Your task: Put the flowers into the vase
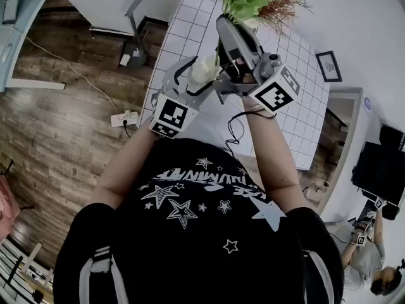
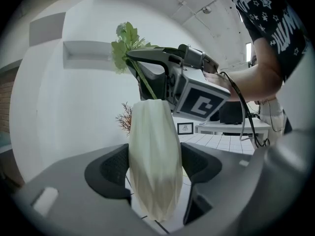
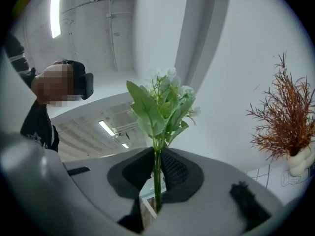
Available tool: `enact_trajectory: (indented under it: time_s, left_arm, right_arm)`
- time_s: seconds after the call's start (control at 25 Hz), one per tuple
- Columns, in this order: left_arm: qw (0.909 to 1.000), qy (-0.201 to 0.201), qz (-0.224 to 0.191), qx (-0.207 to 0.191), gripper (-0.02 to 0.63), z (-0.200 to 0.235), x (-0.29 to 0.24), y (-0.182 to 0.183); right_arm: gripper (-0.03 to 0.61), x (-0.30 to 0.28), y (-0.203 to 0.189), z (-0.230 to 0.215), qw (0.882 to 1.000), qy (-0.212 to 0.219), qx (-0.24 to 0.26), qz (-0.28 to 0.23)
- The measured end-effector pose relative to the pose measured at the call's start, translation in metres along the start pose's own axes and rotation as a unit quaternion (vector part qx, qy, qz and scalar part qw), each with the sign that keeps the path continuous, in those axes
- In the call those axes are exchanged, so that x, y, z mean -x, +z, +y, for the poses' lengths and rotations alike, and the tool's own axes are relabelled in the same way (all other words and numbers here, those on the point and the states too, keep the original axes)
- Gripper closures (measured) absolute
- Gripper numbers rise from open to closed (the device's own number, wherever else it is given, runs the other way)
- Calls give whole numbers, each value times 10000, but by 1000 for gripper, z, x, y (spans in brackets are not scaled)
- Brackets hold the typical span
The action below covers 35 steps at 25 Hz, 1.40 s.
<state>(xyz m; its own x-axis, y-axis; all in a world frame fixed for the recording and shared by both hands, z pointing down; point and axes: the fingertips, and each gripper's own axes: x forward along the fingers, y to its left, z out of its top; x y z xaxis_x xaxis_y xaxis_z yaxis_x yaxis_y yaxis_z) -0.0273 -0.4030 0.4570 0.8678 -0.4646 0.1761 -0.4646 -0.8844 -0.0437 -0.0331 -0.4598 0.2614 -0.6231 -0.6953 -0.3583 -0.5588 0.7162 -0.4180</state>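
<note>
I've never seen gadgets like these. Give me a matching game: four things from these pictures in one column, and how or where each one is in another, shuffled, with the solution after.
Things
1. cream faceted vase
2. green flowers
3. dried plant
4. framed picture

States
A. stem pinched by the right gripper
B. stands on the tiled table
C. reddish brown, in no gripper
D. clamped by the left gripper

Pairs: 1-D, 2-A, 3-C, 4-B
</note>
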Motion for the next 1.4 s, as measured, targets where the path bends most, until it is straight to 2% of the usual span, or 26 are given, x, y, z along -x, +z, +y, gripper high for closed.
enact_trajectory:
  time_s: [0.24, 0.44, 0.64, 0.96, 1.04, 1.2, 1.4]
  left_arm:
    - [9999, 8, -35, -127, 283, -1, 2, 7]
    - [9999, 142, -53, -9, 284, 3, 7, 7]
    - [9998, 159, 0, -112, 284, -2, 7, 6]
    - [9998, 184, 2, -82, 284, -3, 7, 4]
    - [9998, 181, -23, -54, 284, -3, 7, 4]
    - [9999, 137, -53, -37, 284, -2, 7, 3]
    - [9999, 103, -118, 11, 282, -2, 7, 2]
  right_arm:
    - [528, 24, -13, 5, 9995, -54, 97, 289]
    - [528, 40, -29, 18, 9931, -136, 791, 853]
    - [528, 54, -55, 24, 9731, -378, 1646, 1569]
    - [522, 67, -84, 24, 9440, -779, 2417, 2108]
    - [514, 71, -91, 21, 9402, -908, 2445, 2191]
    - [500, 75, -96, 18, 9436, -1049, 2192, 2250]
    - [464, 75, -98, 22, 9384, -1109, 2255, 2371]
